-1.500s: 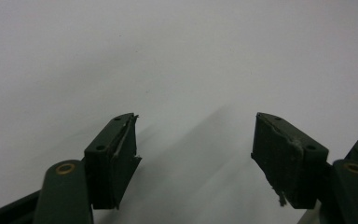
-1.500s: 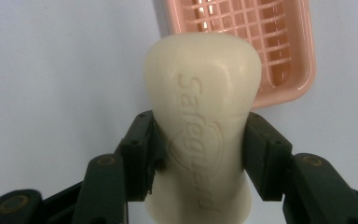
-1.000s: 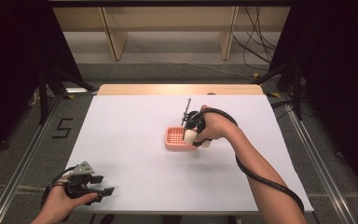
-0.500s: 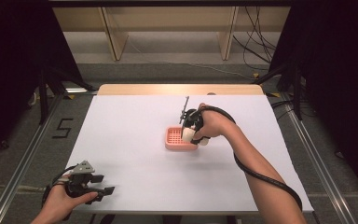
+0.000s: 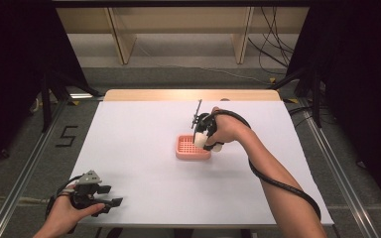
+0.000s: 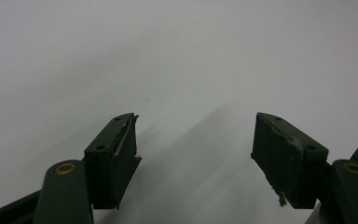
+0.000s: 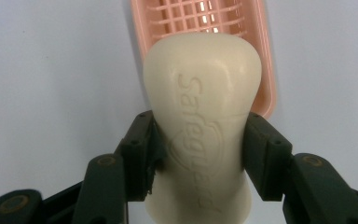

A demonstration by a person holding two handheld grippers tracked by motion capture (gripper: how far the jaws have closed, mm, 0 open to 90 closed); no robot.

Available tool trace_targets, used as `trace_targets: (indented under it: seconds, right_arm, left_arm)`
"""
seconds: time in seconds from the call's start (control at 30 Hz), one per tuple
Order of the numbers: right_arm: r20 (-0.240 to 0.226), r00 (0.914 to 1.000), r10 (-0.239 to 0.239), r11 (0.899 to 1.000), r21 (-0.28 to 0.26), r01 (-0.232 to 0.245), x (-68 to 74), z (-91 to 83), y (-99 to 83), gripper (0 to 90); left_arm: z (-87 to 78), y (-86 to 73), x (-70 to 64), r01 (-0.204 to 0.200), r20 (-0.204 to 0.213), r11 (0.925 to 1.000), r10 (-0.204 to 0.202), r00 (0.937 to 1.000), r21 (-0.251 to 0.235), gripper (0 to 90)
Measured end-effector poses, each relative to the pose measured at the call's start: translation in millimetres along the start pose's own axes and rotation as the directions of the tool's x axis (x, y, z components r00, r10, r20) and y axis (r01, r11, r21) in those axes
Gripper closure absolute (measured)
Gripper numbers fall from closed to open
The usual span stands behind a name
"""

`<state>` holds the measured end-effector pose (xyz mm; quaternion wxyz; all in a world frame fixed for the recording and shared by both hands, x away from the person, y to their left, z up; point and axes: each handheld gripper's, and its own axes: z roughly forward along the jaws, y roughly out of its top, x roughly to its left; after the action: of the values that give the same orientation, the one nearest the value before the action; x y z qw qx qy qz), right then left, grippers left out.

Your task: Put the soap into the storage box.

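Observation:
A cream bar of soap (image 7: 200, 121) with raised lettering is clamped at its waist between the jaws of my right gripper (image 7: 199, 154). Beyond it lies a pink slatted soap dish (image 7: 256, 56). From above, the right gripper (image 5: 202, 134) hovers over the right end of the soap dish (image 5: 188, 148) near the table's middle, and the soap (image 5: 199, 140) shows pale under the hand. My left gripper (image 5: 110, 197) rests at the table's front left corner, jaws wide apart. In its own view the left gripper (image 6: 193, 149) holds nothing above bare white table.
The white table (image 5: 144, 134) has a wooden strip along its far edge (image 5: 188, 94). A black cable (image 5: 278, 181) trails along the right forearm. Metal rails (image 5: 25, 173) run down both sides of the table on the grey floor.
The right hand has drifted slightly left and toward the person with the soap, staying over the dish's right end. The left gripper has not moved.

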<state>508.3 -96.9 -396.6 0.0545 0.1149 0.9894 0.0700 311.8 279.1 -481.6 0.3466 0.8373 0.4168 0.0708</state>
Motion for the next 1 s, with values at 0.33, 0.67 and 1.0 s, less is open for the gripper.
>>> trace_targets:
  seconds: [0.33,0.67,1.0]
  right_arm:
    - [0.006,0.9996,0.027,1.0,-0.005,-0.027,0.3,4.2,7.0,50.4]
    - [0.005,1.0,0.005,1.0,-0.012,-0.005,-0.2,7.3,13.1,50.4]
    - [0.003,1.0,-0.004,1.0,-0.011,0.004,-0.7,9.5,17.9,50.4]
  left_arm:
    - [-1.9,-1.9,-0.1,0.007,-0.002,0.9999,-0.007,1.0,-0.008,30.3]
    - [-2.3,-2.1,0.6,0.001,-0.01,1.0,-0.001,0.9999,-0.005,30.3]
    - [-2.6,-2.3,-0.1,0.002,0.0,0.9999,-0.002,1.0,-0.011,30.3]
